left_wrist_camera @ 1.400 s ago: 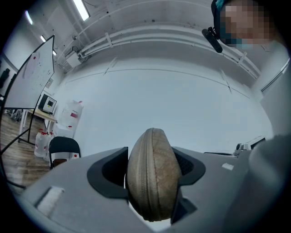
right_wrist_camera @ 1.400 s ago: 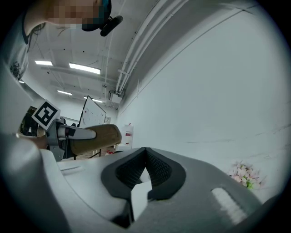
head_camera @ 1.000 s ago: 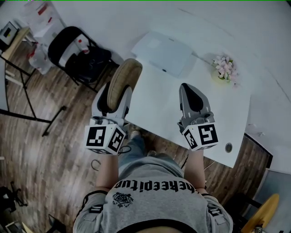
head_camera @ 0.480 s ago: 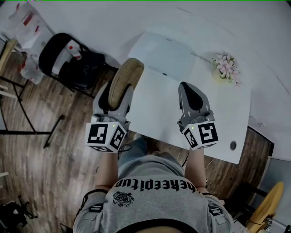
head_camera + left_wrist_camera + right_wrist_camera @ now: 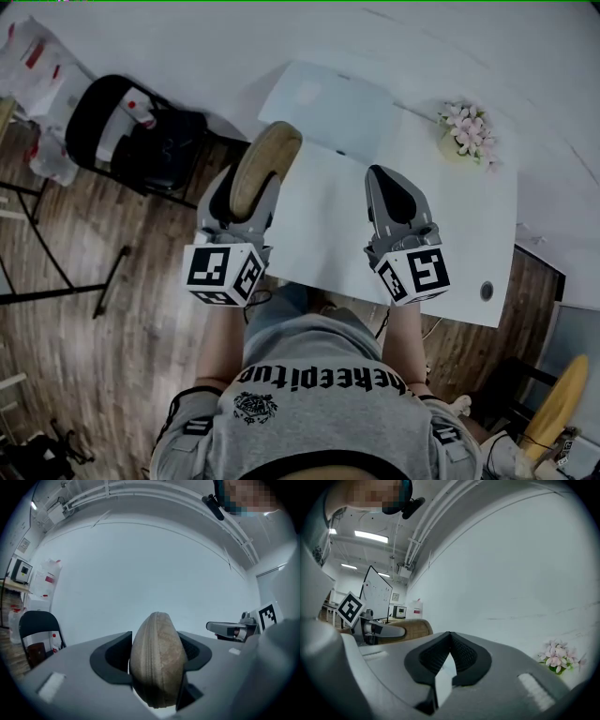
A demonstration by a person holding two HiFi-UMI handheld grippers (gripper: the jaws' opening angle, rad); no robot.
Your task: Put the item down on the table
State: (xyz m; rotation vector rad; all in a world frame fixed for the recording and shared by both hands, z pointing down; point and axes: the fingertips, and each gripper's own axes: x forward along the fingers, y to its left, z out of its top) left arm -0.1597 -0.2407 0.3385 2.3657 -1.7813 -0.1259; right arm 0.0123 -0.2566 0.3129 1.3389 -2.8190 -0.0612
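Left gripper (image 5: pixel 246 189) fingers pinch tan zippered pouch (image 5: pixel 267 155); right gripper (image 5: pixel 386 183) fingers pressed together.

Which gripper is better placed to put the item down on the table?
Left. The left gripper holds the tan pouch in its jaws beside the table's left edge; the right gripper has its jaws together and empty.

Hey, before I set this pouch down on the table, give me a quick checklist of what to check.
1. Grip: left gripper shut on the pouch: ok.
2. Pouch over the table: not ok, it hangs at the left edge, partly over floor.
3. Bare landing spot: ok, in front of the laptop.
4. Right gripper clear: ok, shut, empty, off to the side.
5. Height above table: cannot tell.
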